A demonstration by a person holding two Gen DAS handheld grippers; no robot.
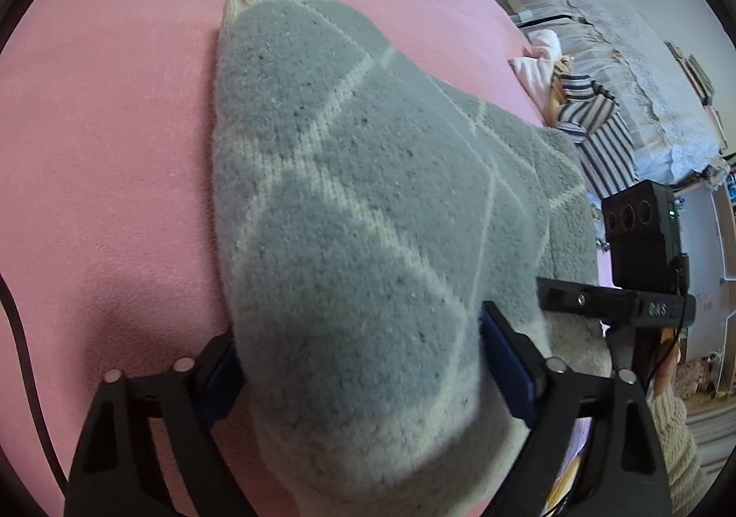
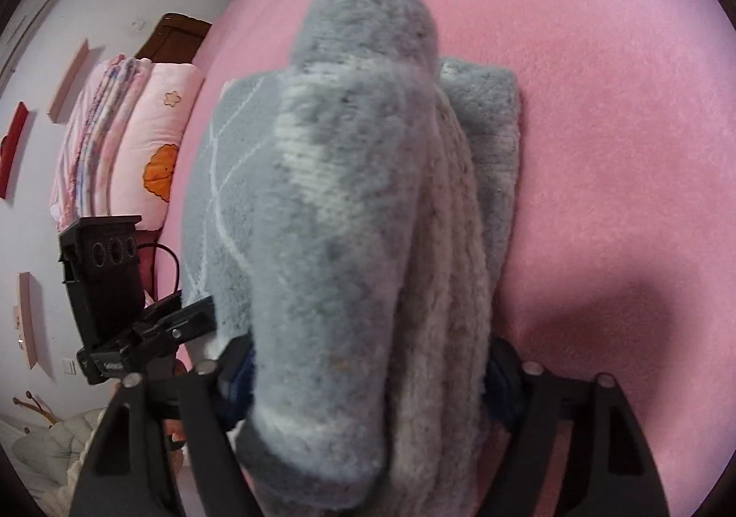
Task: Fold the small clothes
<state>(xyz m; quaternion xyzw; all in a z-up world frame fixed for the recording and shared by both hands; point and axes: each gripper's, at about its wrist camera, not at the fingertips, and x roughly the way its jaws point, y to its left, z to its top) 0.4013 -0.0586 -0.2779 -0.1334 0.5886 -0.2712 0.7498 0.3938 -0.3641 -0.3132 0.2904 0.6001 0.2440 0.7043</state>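
Note:
A grey knitted garment with a cream diamond pattern (image 1: 349, 176) lies on the pink blanket (image 1: 101, 140), its cream ribbed hem at the far end. My left gripper (image 1: 359, 360) is shut on its near edge and lifts it. In the right wrist view the same garment (image 2: 349, 195) is bunched in folds, cream underside showing. My right gripper (image 2: 368, 379) is shut on that bunched end. The other gripper (image 2: 106, 287) shows at the left edge of that view, and the right gripper's body (image 1: 644, 250) shows at the right in the left wrist view.
The pink blanket (image 2: 598, 149) spreads on all sides. A pile of striped and pink clothes (image 1: 584, 103) lies at its far right edge, before a grey-covered bed (image 1: 621, 34). Folded pink quilts (image 2: 124, 135) sit at the left by the wall.

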